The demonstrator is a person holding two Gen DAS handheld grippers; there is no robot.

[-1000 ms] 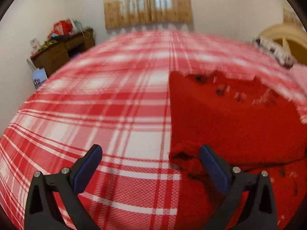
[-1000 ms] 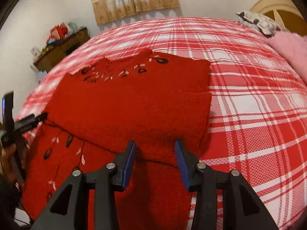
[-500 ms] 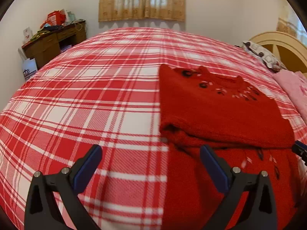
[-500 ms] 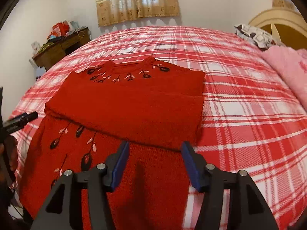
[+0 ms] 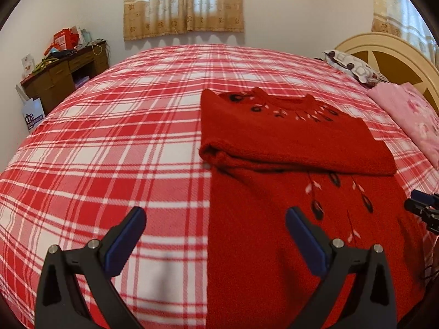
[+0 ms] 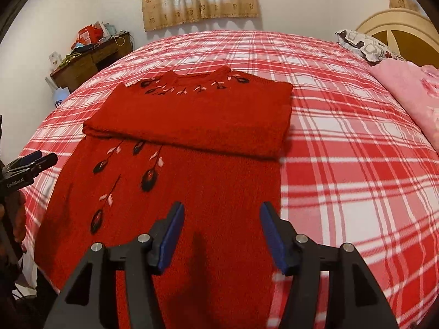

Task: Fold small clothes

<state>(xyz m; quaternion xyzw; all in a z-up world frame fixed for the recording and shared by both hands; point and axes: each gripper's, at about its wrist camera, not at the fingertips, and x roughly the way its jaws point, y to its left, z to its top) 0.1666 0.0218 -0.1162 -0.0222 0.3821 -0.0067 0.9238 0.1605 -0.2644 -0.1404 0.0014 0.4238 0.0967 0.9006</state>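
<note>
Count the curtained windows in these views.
2. One window is on the wall beyond the bed's far edge; the other window is at the right above the headboard. Others may be out of view.

red sweater (image 6: pixel 192 115), red-white plaid bedspread (image 6: pixel 343 137)

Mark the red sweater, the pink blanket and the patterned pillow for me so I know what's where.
red sweater (image 6: pixel 197 115): right wrist view, on the folded-over upper layer.
pink blanket (image 6: pixel 406 87): right wrist view, on its near flat part by the headboard.
patterned pillow (image 5: pixel 354 67): left wrist view, on the pillow's top face.
</note>
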